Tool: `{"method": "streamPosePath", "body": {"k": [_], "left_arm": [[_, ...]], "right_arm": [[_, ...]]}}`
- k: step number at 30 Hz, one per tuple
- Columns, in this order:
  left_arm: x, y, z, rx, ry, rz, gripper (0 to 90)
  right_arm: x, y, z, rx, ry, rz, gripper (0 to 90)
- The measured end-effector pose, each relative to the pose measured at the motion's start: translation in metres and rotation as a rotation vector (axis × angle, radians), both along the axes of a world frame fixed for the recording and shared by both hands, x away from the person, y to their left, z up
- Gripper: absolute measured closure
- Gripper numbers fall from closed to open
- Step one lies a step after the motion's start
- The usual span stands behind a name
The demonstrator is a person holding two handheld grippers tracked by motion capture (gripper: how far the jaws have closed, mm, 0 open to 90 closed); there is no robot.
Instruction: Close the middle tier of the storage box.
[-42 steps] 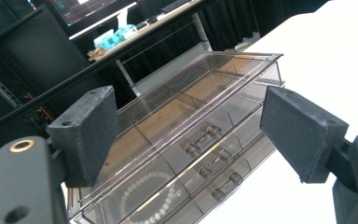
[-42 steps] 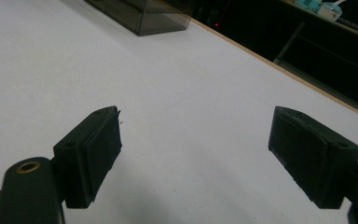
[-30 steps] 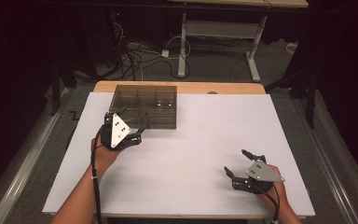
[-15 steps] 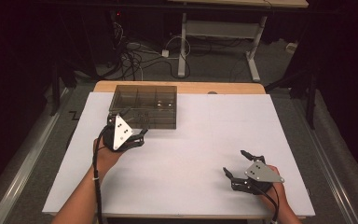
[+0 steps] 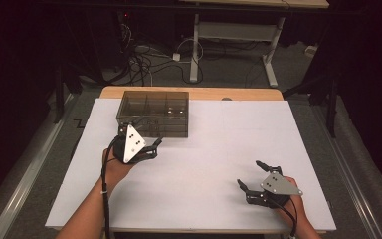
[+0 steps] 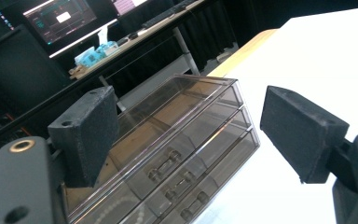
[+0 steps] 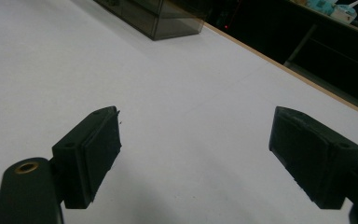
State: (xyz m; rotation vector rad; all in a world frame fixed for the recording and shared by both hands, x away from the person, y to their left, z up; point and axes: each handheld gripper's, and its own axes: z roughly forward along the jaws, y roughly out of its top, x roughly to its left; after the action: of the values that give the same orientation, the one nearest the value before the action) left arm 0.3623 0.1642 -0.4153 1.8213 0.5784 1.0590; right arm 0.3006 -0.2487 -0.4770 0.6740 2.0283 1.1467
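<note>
Toward the back left of the white table (image 5: 219, 149) sits a smoky clear plastic drawer box (image 5: 154, 113), and that's what the left gripper (image 5: 151, 148) is aimed at. From above, the gripper is just in front of the box's near wall, close to its left half, held in the person's left hand (image 5: 114, 167) with the grey three-cornered plate facing up. I can't tell from up there whether the tips touch the box.

Looking along the left gripper (image 6: 191, 135) itself, the jaws are spread wide with nothing between the pads (image 6: 86, 135), and the box (image 6: 186, 144) fills the gap behind them. You can see three stacked drawers on its front, each with a little clear handle (image 6: 161, 169). The whole view is tilted, so the box looks slanted.

The right gripper (image 5: 254, 180) is well apart from all that, down near the front right of the table. Its own view (image 7: 193, 154) shows the jaws wide apart too, hovering over bare white tabletop (image 7: 177, 93) and gripping nothing, with one corner of the box (image 7: 163, 18) far off at the top.

Beyond the table there's a desk frame (image 5: 234, 35) and a tangle of cables (image 5: 144, 59) on the floor.
</note>
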Motion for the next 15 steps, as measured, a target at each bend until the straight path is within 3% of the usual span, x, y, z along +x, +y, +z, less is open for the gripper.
{"method": "streamPosePath", "body": {"k": [15], "left_arm": [[-0.007,-0.021,0.005,0.049,0.007,-0.075,19.0]], "right_arm": [[-0.001,0.005,0.002,-0.004,0.003,0.007,16.9]]}}
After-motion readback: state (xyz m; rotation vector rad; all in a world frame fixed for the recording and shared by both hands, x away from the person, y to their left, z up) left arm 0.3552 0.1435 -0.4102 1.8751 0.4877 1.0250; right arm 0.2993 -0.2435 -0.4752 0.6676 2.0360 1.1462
